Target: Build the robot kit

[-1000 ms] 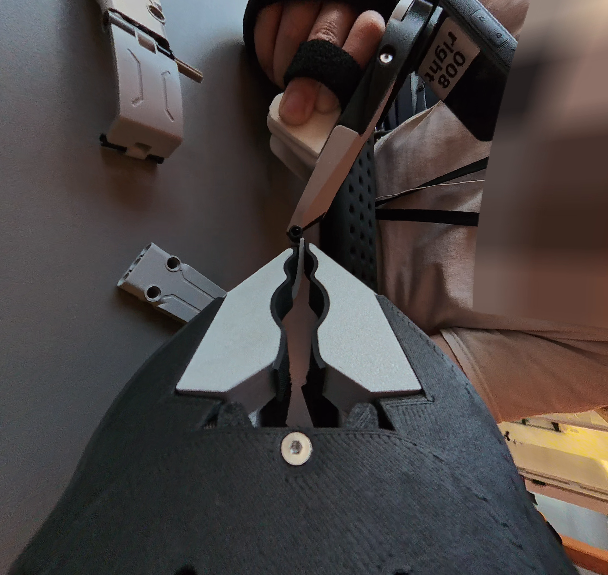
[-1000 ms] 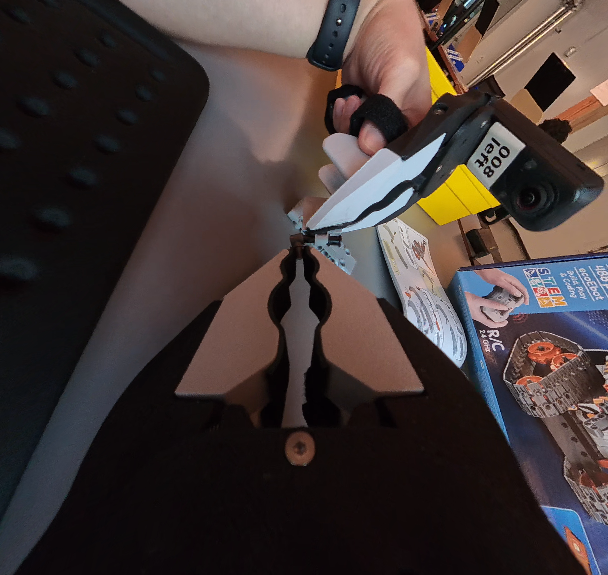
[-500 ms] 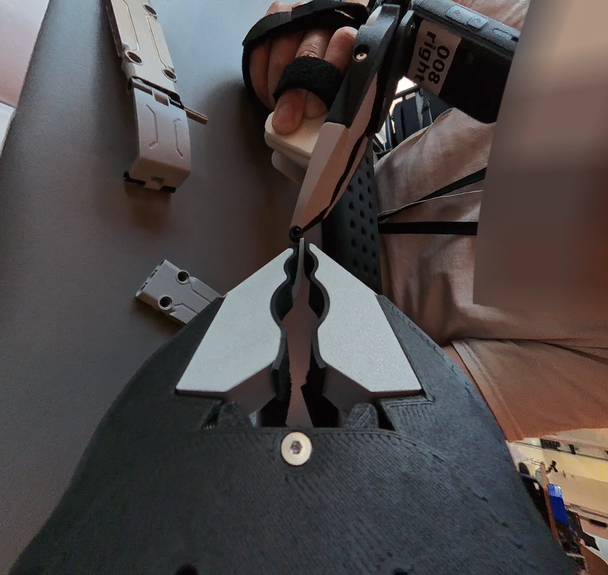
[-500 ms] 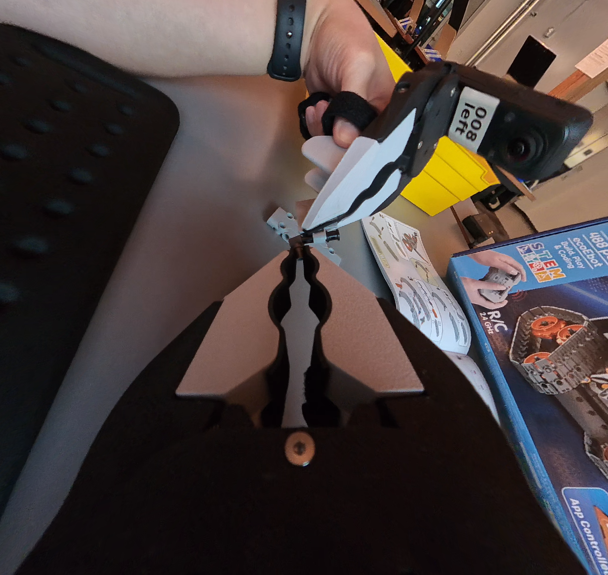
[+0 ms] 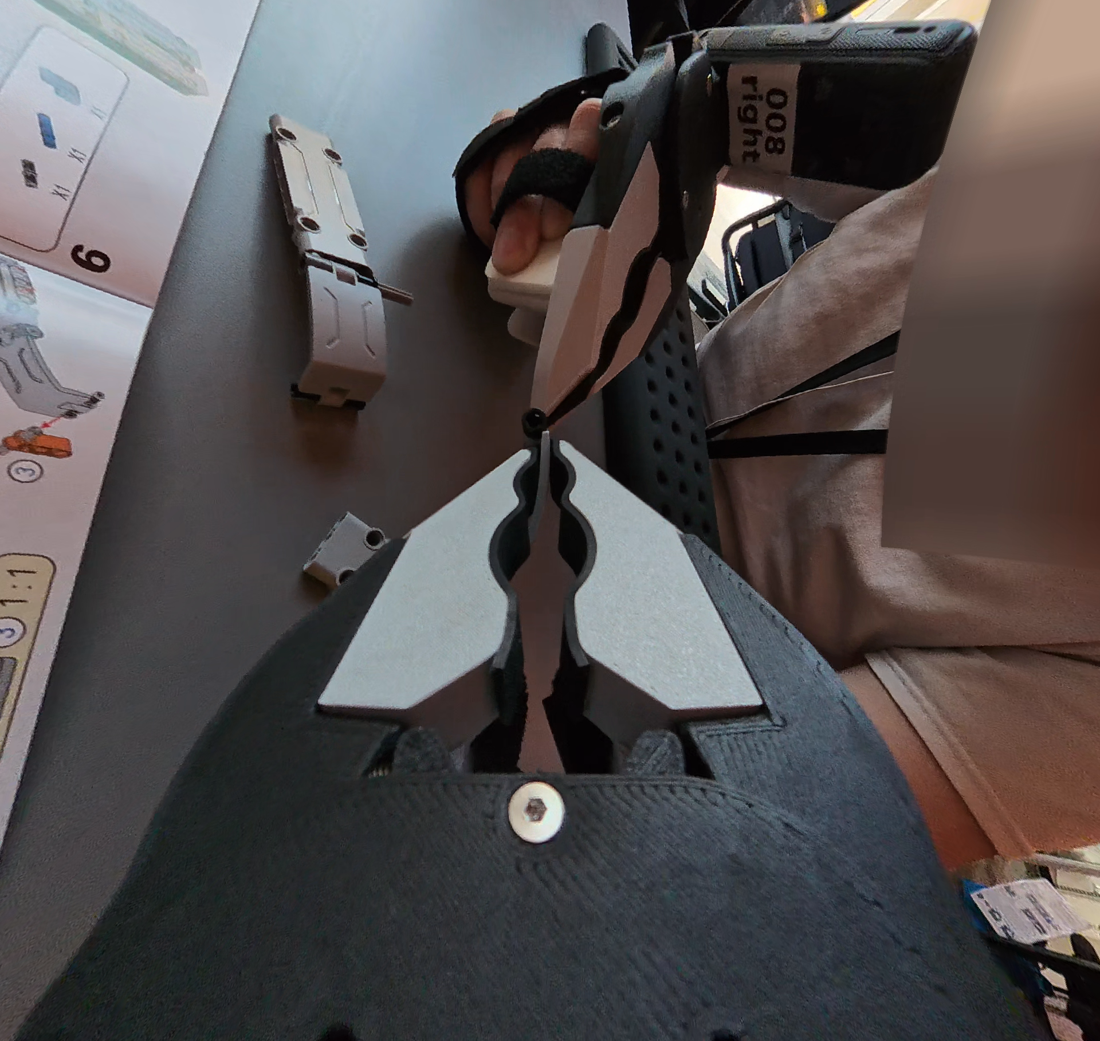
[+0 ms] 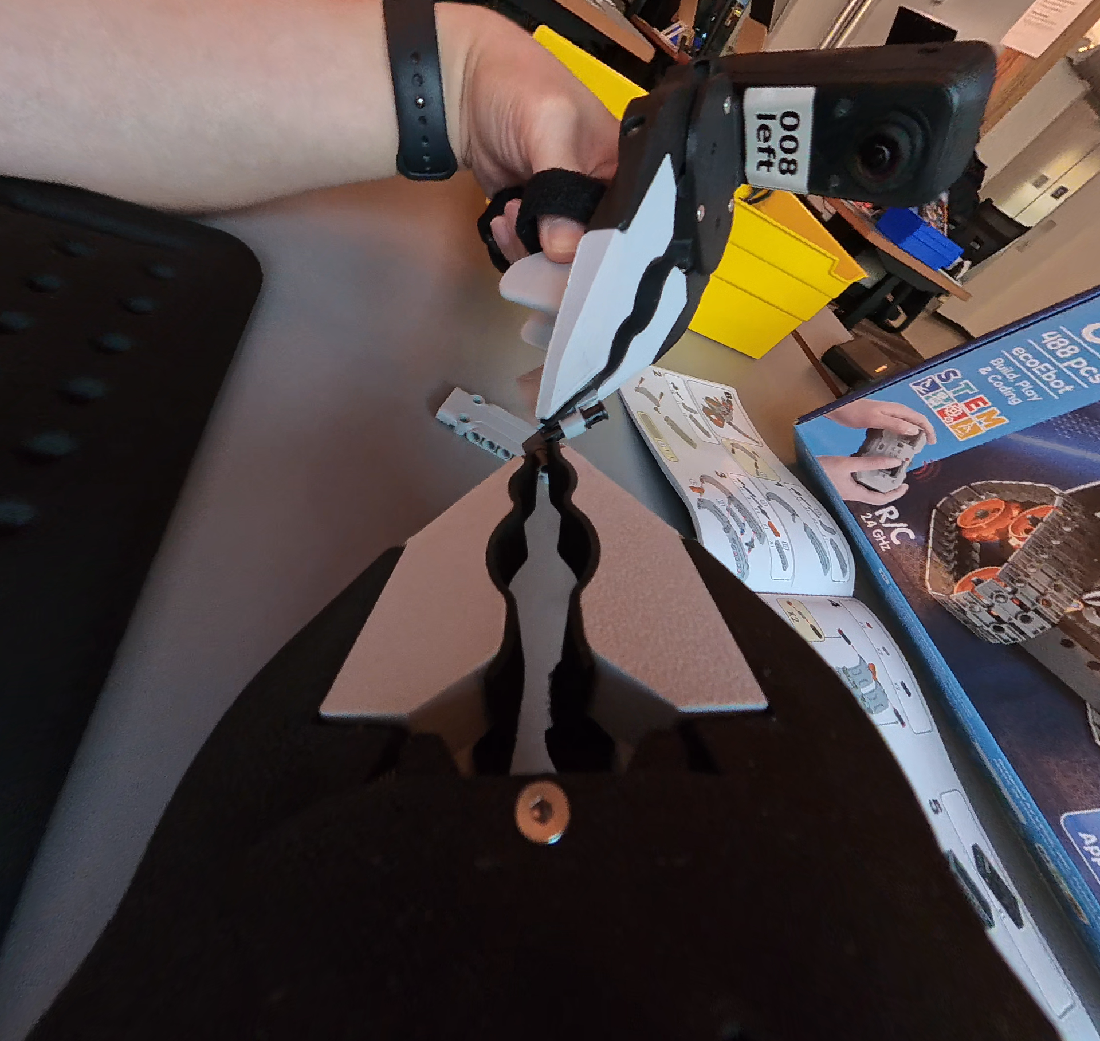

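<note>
Grey building parts lie on my dark table [image 5: 196, 596]: a long grey assembly [image 5: 330, 262] with a thin pin out of its side, and a short grey block [image 5: 345, 548] half hidden behind my left gripper [image 5: 543, 446]. An instruction booklet [image 5: 77, 191] lies at the far left, and in the right wrist view it sits open between a blue box [image 6: 976, 536] and a grey beam [image 6: 476, 420]; yellow bins [image 6: 768, 274] stand behind.

My left gripper is closed to a thin slit and pinches a small light-and-black connector pin [image 6: 580, 416]; in the left wrist view only a thin pale edge shows between the tips. My right gripper [image 6: 541, 454] is also almost closed, and its tips grip a tiny black peg [image 5: 534, 419]. How both small pieces join I cannot tell.

Both grippers meet tip to tip above the table, each one tilted down toward the other. My left hand [image 6: 536, 137] wears a black wristband, and my right hand [image 5: 524, 203] sits in black straps.
</note>
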`<action>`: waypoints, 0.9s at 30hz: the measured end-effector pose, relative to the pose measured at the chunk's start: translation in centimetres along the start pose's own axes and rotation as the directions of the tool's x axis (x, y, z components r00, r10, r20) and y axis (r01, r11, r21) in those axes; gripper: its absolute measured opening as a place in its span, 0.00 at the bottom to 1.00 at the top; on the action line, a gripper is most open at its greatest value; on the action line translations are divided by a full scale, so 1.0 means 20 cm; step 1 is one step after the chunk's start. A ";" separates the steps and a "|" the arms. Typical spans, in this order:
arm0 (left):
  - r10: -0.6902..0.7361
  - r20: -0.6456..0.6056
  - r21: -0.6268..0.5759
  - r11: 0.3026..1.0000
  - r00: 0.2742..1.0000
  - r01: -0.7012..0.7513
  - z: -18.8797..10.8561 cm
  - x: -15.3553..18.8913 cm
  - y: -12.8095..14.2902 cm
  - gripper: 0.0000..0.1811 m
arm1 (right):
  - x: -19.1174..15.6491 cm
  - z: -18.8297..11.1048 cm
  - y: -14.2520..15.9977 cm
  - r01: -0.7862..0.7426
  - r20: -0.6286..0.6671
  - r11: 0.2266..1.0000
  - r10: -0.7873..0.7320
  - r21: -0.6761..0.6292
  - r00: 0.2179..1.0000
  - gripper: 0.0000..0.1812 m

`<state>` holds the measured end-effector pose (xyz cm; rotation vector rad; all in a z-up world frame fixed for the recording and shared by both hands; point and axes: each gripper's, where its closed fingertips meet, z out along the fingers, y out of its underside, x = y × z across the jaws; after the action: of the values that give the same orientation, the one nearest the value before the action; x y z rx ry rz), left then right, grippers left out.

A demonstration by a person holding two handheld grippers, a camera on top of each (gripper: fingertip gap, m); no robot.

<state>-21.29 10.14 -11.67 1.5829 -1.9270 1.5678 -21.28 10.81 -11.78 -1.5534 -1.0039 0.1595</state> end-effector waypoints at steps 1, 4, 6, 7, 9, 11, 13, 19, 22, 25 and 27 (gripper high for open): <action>0.005 0.000 0.011 1.000 1.000 -0.005 0.00 0.00 -0.01 0.00 | 0.01 0.00 0.00 -0.008 -0.008 1.000 0.008 0.002 1.000 0.01; 0.016 -0.008 0.044 0.999 1.000 -0.016 -0.01 0.00 -0.04 0.00 | 0.03 -0.01 -0.01 -0.044 -0.018 0.999 0.045 0.023 0.999 0.01; 0.025 -0.005 0.057 0.998 1.000 -0.024 -0.02 0.00 -0.05 0.00 | 0.05 -0.01 -0.01 -0.067 -0.021 0.997 0.067 0.029 0.998 0.00; 0.035 0.002 0.064 0.997 0.999 -0.035 -0.02 -0.01 -0.06 0.00 | 0.05 -0.02 -0.01 -0.076 -0.025 0.997 0.077 0.033 0.997 0.00; 0.042 0.008 0.071 0.997 0.999 -0.043 -0.02 -0.01 -0.06 0.00 | 0.06 -0.02 -0.01 -0.088 -0.023 0.995 0.089 0.036 0.996 0.00; 0.049 0.012 0.075 0.996 0.999 -0.050 -0.02 -0.01 -0.07 0.00 | 0.06 -0.02 -0.01 -0.092 -0.025 0.995 0.093 0.039 0.995 0.00; 0.049 0.010 0.078 0.996 0.999 -0.049 -0.02 0.00 -0.07 0.00 | 0.06 -0.02 -0.01 -0.102 -0.020 0.994 0.103 0.044 0.995 0.01; 0.015 -0.040 0.080 0.997 0.999 -0.012 -0.03 0.02 -0.06 0.00 | 0.03 -0.01 -0.02 -0.092 0.031 0.994 0.091 0.050 0.995 0.01; -0.006 -0.043 0.060 0.998 0.999 0.008 -0.02 0.01 -0.03 0.00 | 0.00 -0.01 -0.03 -0.082 0.066 0.995 0.079 0.056 0.995 0.01; -0.017 -0.053 0.057 0.998 0.998 0.020 -0.02 0.01 -0.03 0.00 | 0.01 -0.01 -0.03 -0.047 0.062 0.998 0.044 0.051 0.997 0.01; -0.010 -0.061 0.058 0.998 0.998 0.014 -0.02 0.01 -0.03 0.00 | 0.00 -0.01 -0.04 -0.020 0.062 0.999 0.017 0.047 0.998 0.01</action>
<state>-21.10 10.32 -10.97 1.5477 -1.8533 1.6623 -21.45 10.55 -11.06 -1.5220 -1.0275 0.2438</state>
